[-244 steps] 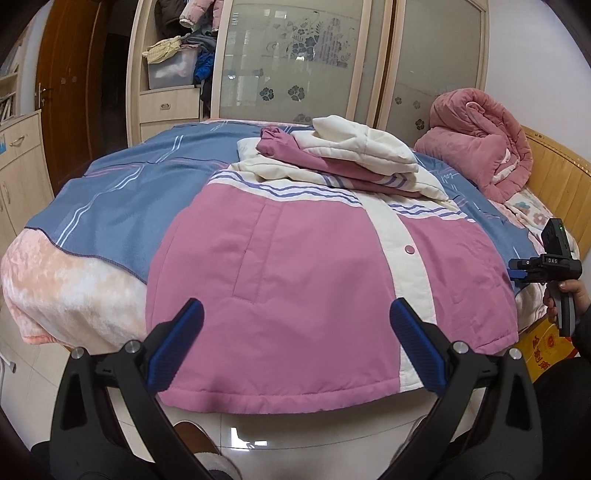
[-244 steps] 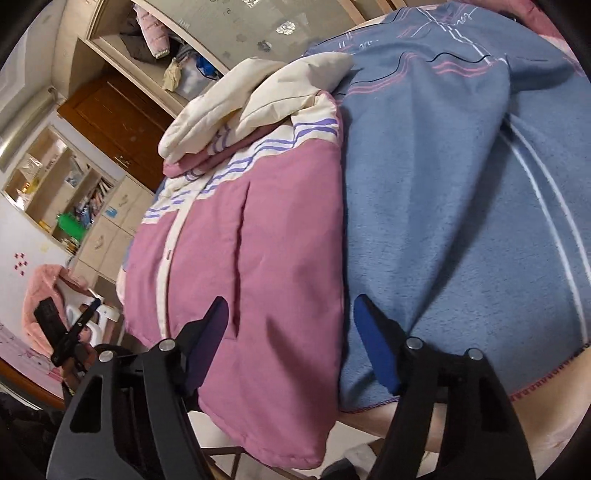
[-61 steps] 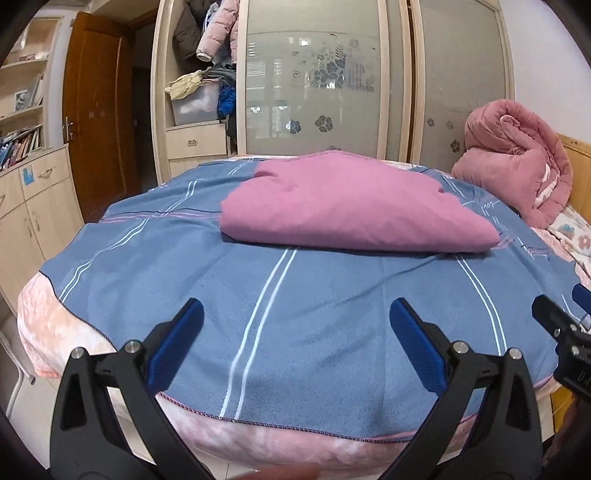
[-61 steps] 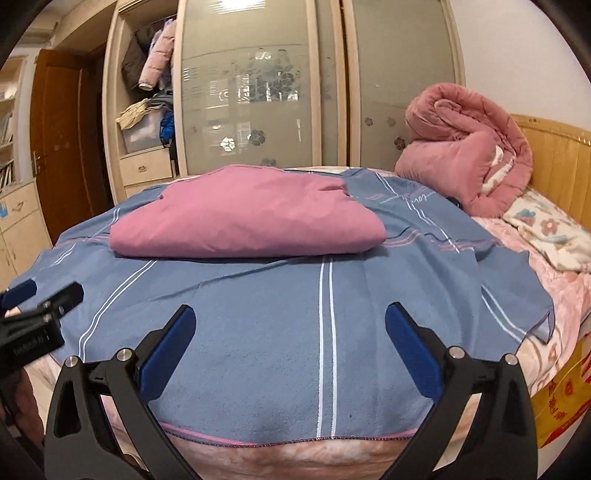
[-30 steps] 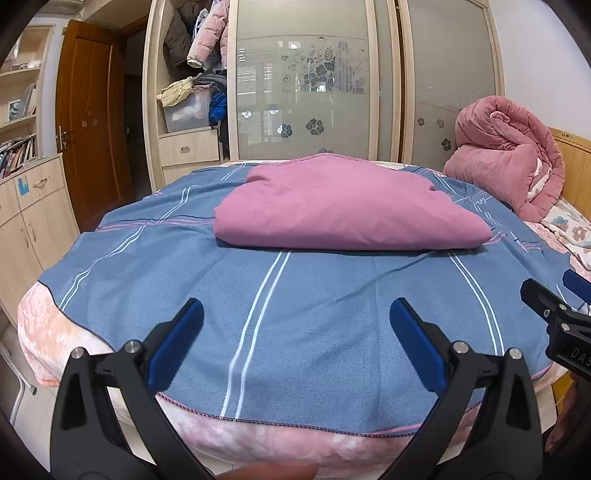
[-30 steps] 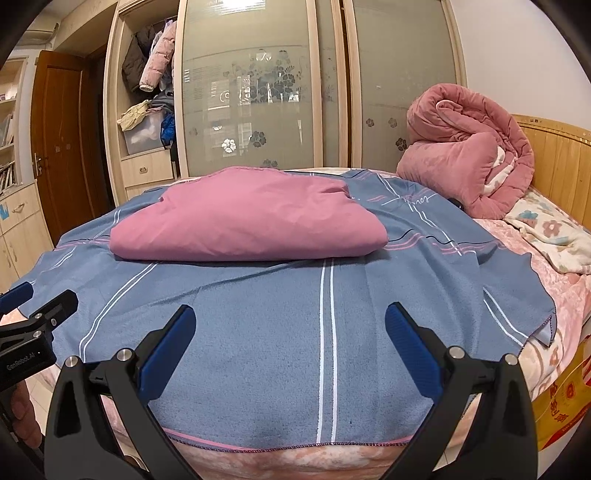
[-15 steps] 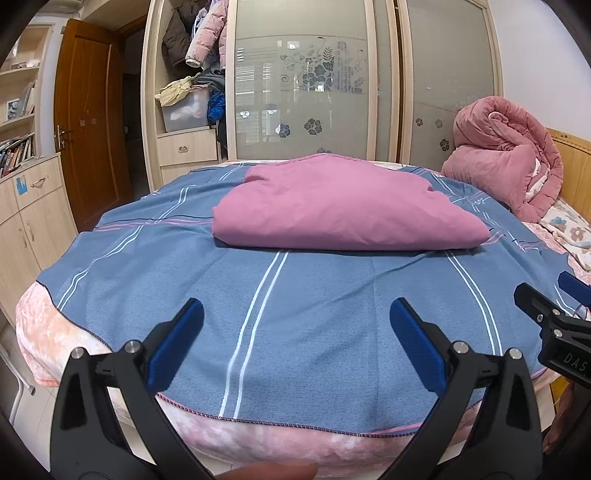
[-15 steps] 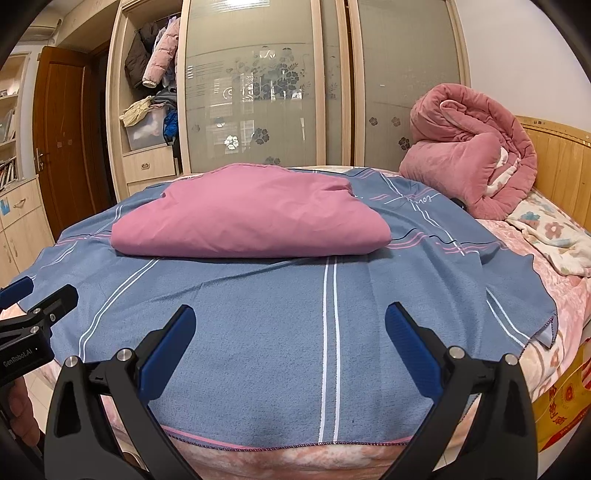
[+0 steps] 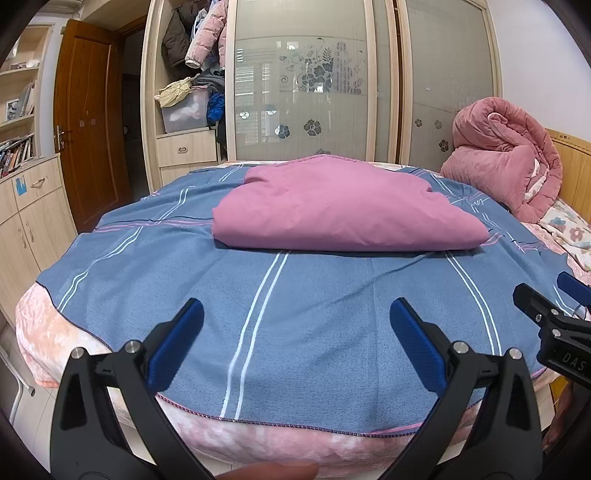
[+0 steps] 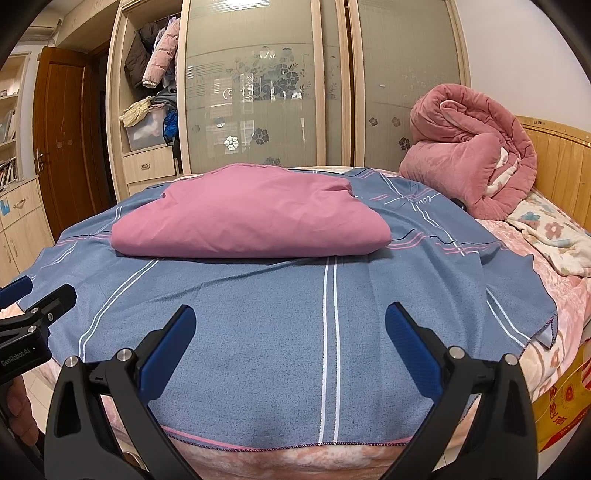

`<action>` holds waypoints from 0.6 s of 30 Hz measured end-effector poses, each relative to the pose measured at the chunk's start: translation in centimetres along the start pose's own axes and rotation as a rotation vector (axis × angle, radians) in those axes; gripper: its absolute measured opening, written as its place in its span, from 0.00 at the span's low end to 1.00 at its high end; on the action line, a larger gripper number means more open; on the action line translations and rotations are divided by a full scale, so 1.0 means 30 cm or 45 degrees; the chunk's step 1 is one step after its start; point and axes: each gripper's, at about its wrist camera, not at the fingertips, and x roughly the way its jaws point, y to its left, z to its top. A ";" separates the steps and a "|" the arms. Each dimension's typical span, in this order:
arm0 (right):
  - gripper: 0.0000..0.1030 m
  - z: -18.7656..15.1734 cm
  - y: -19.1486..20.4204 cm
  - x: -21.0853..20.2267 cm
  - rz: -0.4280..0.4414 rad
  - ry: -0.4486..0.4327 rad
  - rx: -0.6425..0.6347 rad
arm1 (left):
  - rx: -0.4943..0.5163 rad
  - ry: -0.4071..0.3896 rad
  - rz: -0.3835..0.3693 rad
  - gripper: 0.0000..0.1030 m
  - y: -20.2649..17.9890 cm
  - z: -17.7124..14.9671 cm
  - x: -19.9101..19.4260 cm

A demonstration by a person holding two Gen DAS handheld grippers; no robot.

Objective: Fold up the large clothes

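My left gripper [image 9: 295, 332] fills the bottom of its own view with its blue-padded fingers [image 9: 177, 341] spread wide and nothing between them; it hangs over the near edge of the bed, above the blue blanket [image 9: 314, 317]. My right gripper [image 10: 290, 338] is spread just as wide, also empty, low in its frame over the same blanket. Each gripper's tip peeks into the other's view: the right one at the right edge of the left view, the left one at the left edge of the right view.

The folded pink garment [image 9: 343, 210] lies in the middle of the frame, resting on the blanket well beyond both grippers, a flat, plump bundle with its fold edge facing me. In the right view it [image 10: 251, 218] sits centre-left.

Toward the upper right, a rolled pink quilt [image 9: 506, 155] is heaped against the wooden headboard [image 10: 554, 162], with a floral sheet [image 10: 554, 236] below it.

In the upper left, the open section of the wardrobe [image 9: 184, 96] holds jackets [image 9: 207, 33] hanging at the top and, on the shelf beneath, a clear plastic storage bin [image 9: 184, 112] with a yellowish cloth [image 9: 173, 90] draped over its rim and something white inside that I can't make out. Dark and blue clothes are piled beside the bin. Two closed drawers [image 9: 184, 149] sit below the shelf.
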 end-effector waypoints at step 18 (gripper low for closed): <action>0.99 -0.001 0.002 0.003 0.000 -0.003 -0.002 | 0.001 0.001 -0.006 0.98 -0.005 0.005 -0.002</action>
